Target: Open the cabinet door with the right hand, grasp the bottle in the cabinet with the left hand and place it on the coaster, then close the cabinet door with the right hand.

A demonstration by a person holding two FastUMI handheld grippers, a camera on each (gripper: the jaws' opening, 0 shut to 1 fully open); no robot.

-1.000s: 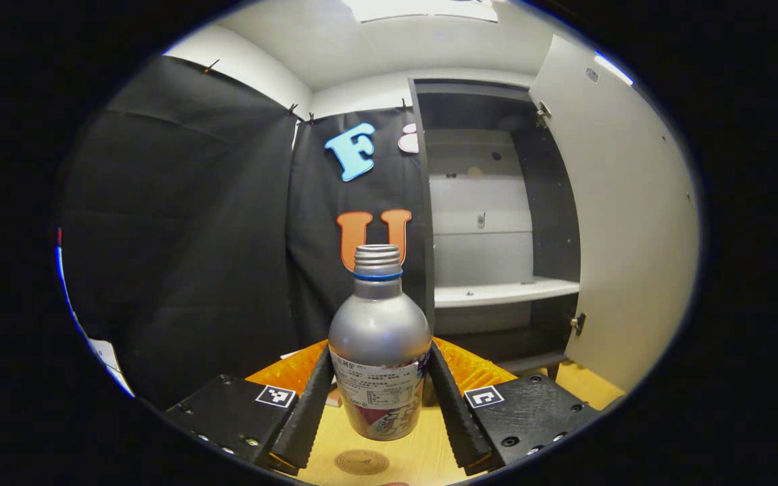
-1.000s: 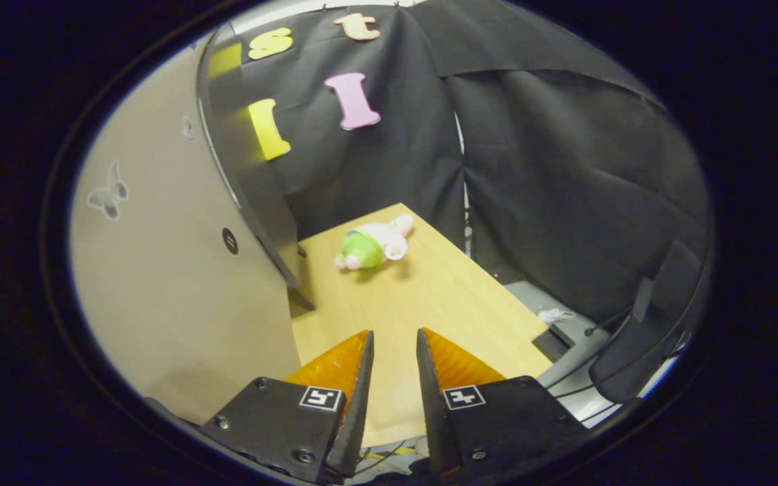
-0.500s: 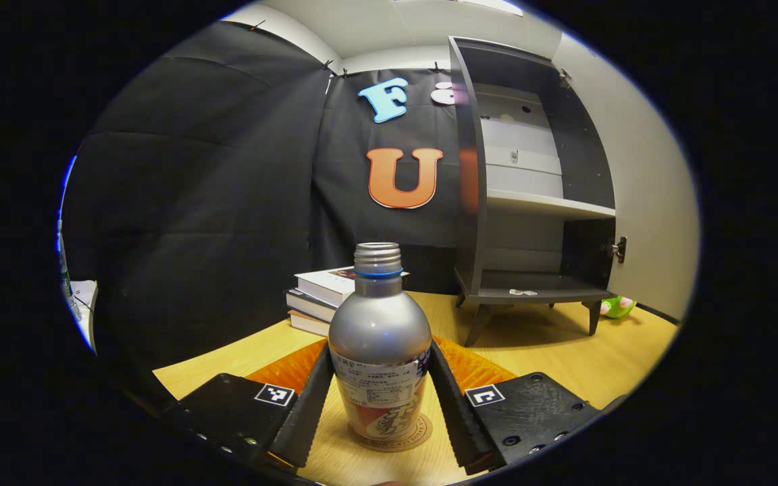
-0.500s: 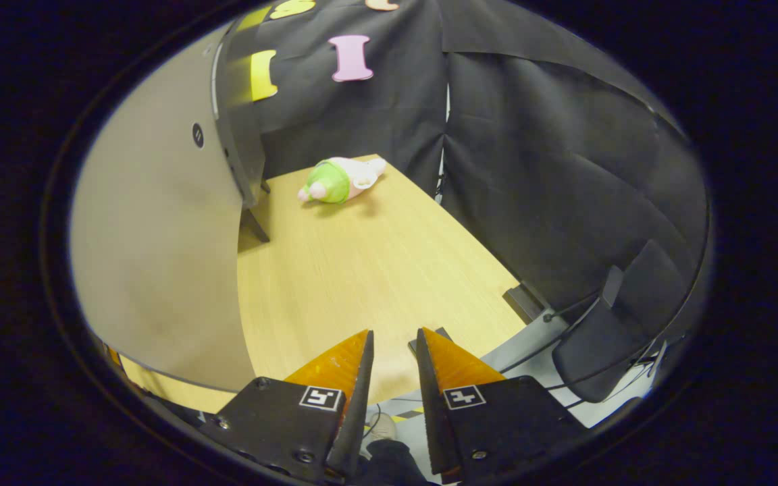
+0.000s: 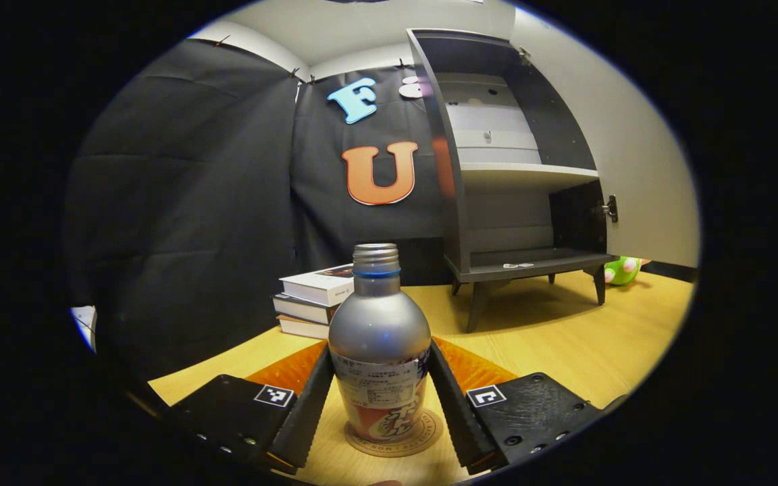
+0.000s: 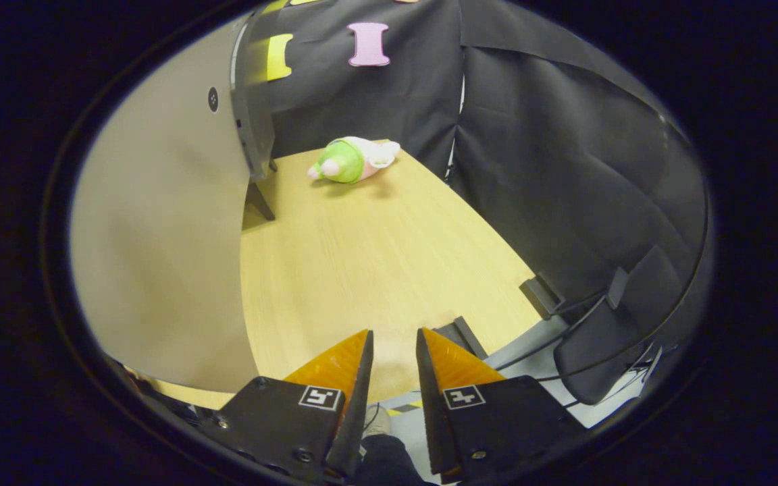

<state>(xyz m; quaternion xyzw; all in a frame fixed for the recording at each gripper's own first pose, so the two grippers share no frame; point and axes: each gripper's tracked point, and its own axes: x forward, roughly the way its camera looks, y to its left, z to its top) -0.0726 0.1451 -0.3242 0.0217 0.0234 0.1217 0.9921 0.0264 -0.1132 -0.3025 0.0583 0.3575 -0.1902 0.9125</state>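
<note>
A silver bottle [image 5: 379, 337] with a blue neck ring and no cap stands upright on a round brown coaster [image 5: 424, 432] on the wooden table. My left gripper [image 5: 379, 351] is shut on the bottle's body, one black finger pressing on each side. Behind it to the right stands the dark cabinet [image 5: 497, 175], its pale door [image 5: 632, 148] swung wide open and its shelves bare. In the right gripper view the same door [image 6: 159, 236] rises at the left. My right gripper [image 6: 394, 334] hangs beside it over the table's near edge, open by a narrow gap and holding nothing.
A stack of books [image 5: 311, 297] lies left of the cabinet, just behind the bottle. A green and pink plush toy [image 6: 348, 160] rests on the table [image 6: 375, 256] past the cabinet's far side. A dark chair [image 6: 605, 344] stands off the table's right edge.
The left gripper has brought the bottle down from in front of the cabinet onto the coaster. The right gripper has drawn back from the door toward the table's near edge.
</note>
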